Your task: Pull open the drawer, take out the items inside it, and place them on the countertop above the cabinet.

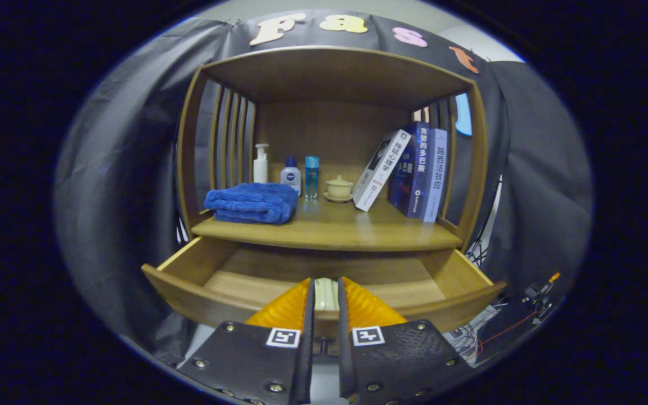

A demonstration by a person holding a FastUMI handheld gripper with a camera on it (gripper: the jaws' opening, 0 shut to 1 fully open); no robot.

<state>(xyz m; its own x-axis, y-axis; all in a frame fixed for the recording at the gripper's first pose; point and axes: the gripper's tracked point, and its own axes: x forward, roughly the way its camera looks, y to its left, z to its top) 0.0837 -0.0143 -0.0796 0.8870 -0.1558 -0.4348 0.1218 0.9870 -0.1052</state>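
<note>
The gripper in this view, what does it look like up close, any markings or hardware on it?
The gripper has two fingers with ribbed, wedge-shaped pads narrowing toward the tips. Each is mounted on a dark, textured plate fastened with round metal screws. A square black-and-white tag sits on each plate near the inner edge.

My gripper (326,295) points forward and a little downward, its two fingers (287,306) drawn near to each other with only a narrow gap left between them. They stand level and side by side, the ribbed inner pads facing one another. Something pale sits in that gap, and both pads appear to press against it. Each finger's mount carries a square printed marker (283,337).
</note>
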